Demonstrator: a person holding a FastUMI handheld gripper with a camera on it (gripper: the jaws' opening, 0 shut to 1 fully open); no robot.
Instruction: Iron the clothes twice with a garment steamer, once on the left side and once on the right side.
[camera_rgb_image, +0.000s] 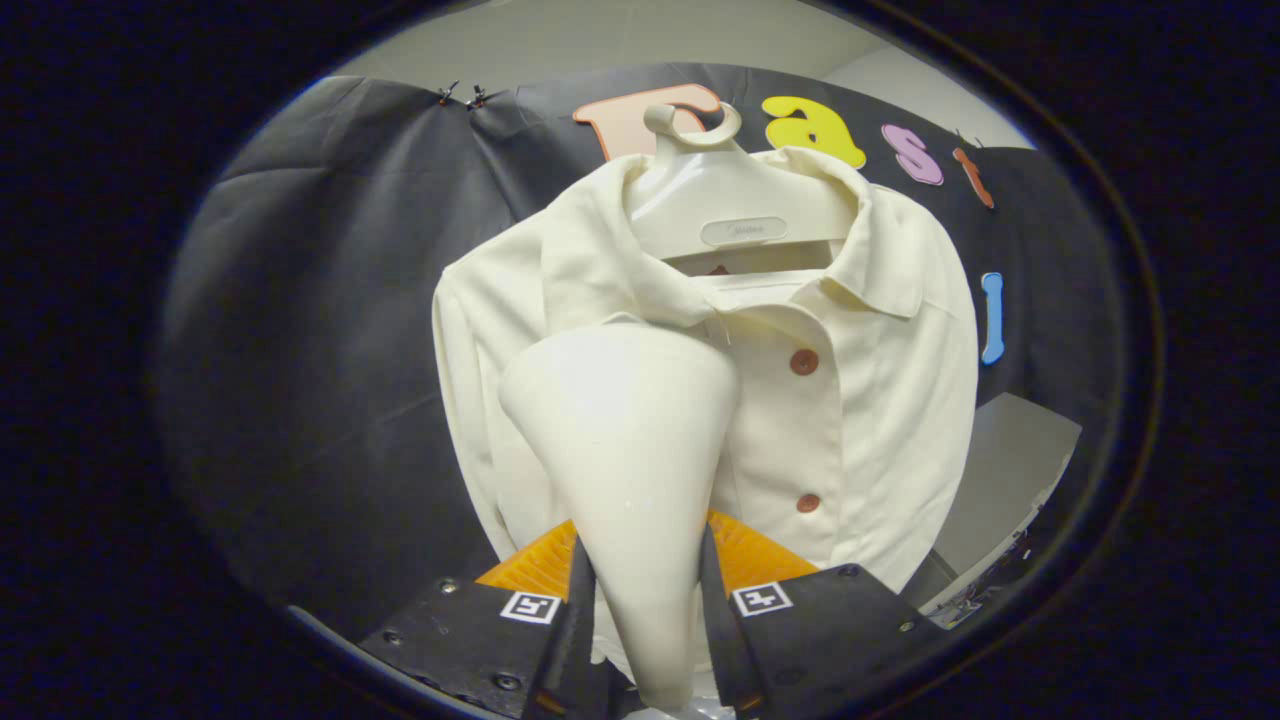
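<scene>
The hand-held gripper (640, 590) is clamped on the steamer head (625, 450), aimed at the shirt (860, 420) at 12 o'clock, hanging on a hanger (735, 205), probably so the steam hits the left panel.

We cannot see the lower end of the steamer (625, 450); it sinks between the fingers of the gripper (640, 570), which press on it from both sides. Its wide head hides the shirt (860, 400) left of the buttons, in the middle of the frame. The shirt's hem is cut off behind the fingers. The raised lettering on the hanger (720, 200) is too small to read.
</scene>
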